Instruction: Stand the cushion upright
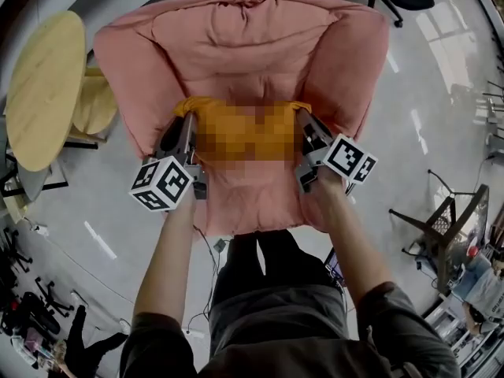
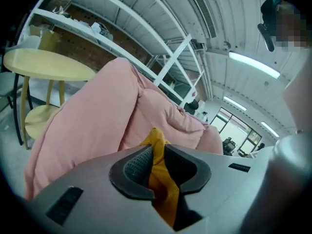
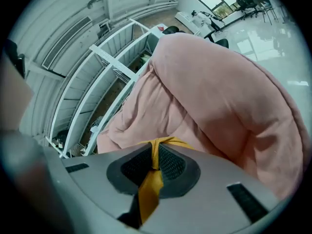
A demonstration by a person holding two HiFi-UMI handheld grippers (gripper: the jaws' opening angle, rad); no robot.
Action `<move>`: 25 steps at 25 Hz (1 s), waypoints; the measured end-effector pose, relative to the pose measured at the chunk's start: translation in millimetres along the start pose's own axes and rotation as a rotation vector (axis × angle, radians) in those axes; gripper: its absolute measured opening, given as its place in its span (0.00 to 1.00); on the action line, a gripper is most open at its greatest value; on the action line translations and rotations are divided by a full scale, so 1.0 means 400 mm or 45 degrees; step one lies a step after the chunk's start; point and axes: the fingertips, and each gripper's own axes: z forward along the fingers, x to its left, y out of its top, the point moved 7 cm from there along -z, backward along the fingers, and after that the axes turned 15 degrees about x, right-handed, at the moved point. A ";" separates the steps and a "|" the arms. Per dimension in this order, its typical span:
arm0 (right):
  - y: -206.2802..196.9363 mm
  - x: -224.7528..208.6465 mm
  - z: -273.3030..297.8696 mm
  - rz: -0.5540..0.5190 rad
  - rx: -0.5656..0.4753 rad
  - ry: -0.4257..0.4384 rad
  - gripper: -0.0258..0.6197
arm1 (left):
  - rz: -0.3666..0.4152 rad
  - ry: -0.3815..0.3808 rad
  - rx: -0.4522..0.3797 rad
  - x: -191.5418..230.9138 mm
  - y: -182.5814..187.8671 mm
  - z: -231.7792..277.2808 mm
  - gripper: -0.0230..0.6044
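The cushion (image 1: pixel 244 132), orange-yellow, is held across the middle of a big pink padded chair (image 1: pixel 244 46), below its puffed backrest and between its two bulging arms; much of the cushion's face is covered by a mosaic patch. Its left end is pinched by the left gripper (image 1: pixel 183 120) and its right end by the right gripper (image 1: pixel 305 122), each borne on an outstretched arm of the person. In the left gripper view the left gripper (image 2: pixel 157 165) is seen clenched on a thick fold of the cushion (image 2: pixel 163 184), with the pink chair (image 2: pixel 97 116) rising behind it. In the right gripper view the right gripper (image 3: pixel 153 162) is seen clamped tight on a thin gathered strip of the cushion (image 3: pixel 148 189), before the pink chair (image 3: pixel 229 96). Whether the cushion is resting on the seat cannot be told. A round wooden table (image 1: pixel 43 85) is seen left of the chair, with a pale stool (image 1: pixel 94 105) tucked partly under it, and white shelving (image 2: pixel 122 28) is seen beyond
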 end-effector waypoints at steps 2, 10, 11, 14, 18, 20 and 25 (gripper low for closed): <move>0.045 -0.003 0.033 0.025 -0.010 -0.014 0.09 | 0.004 0.013 -0.029 0.008 0.039 0.038 0.16; 0.191 -0.008 0.104 0.048 -0.135 0.044 0.10 | 0.160 0.162 -0.115 0.016 0.140 0.106 0.29; 0.196 -0.009 0.107 0.033 -0.136 0.042 0.10 | 0.211 0.175 -0.110 0.006 0.143 0.106 0.29; 0.198 -0.016 0.113 0.006 -0.148 0.020 0.10 | 0.301 0.165 -0.075 -0.018 0.122 0.110 0.29; 0.206 -0.011 0.133 -0.039 -0.178 -0.028 0.10 | 0.315 0.167 -0.069 -0.008 0.108 0.140 0.29; 0.210 -0.007 0.148 -0.071 -0.187 -0.055 0.10 | 0.329 0.178 -0.064 0.005 0.114 0.168 0.29; 0.214 -0.001 0.162 -0.138 -0.177 -0.080 0.10 | 0.391 0.203 -0.038 0.017 0.132 0.197 0.30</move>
